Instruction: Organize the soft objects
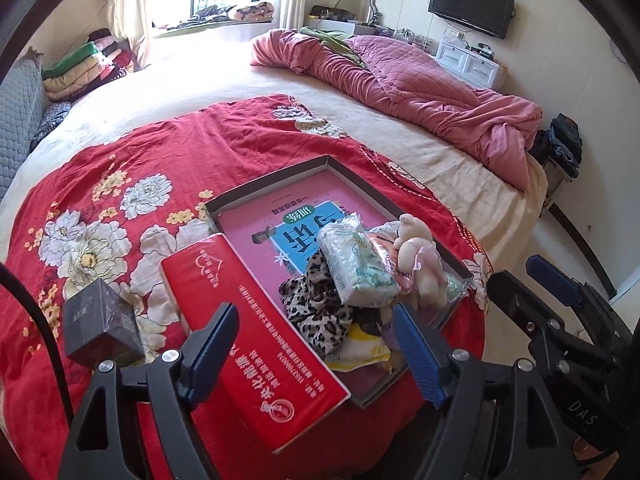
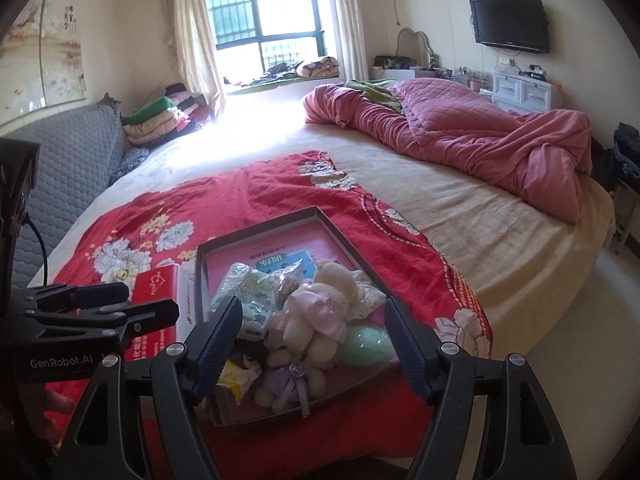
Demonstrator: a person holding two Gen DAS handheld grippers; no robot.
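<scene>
A shallow dark box (image 1: 280, 178) (image 2: 260, 232) with a pink book on its floor lies on the red flowered cloth (image 1: 168, 152) (image 2: 224, 200). Piled at its near end are a cream plush bear (image 1: 420, 256) (image 2: 320, 312), a white-green tissue pack (image 1: 356, 268) (image 2: 248, 292), a leopard-print cloth (image 1: 320, 312), a yellow cloth (image 1: 360, 348) (image 2: 238, 380) and a pale green egg-shaped thing (image 2: 366, 344). My left gripper (image 1: 320, 356) hangs open above the pile and the red carton's edge, holding nothing. My right gripper (image 2: 312, 348) is open above the bear, empty; it also shows at right in the left wrist view (image 1: 520, 284).
A long red carton (image 1: 256, 344) (image 2: 160, 292) lies along the box's left side, a small black cube box (image 1: 102, 328) further left. A rumpled pink quilt (image 1: 420, 88) (image 2: 460, 136) covers the bed's far right. Folded blankets (image 1: 84, 64) and a grey headboard (image 2: 68, 160) are at left.
</scene>
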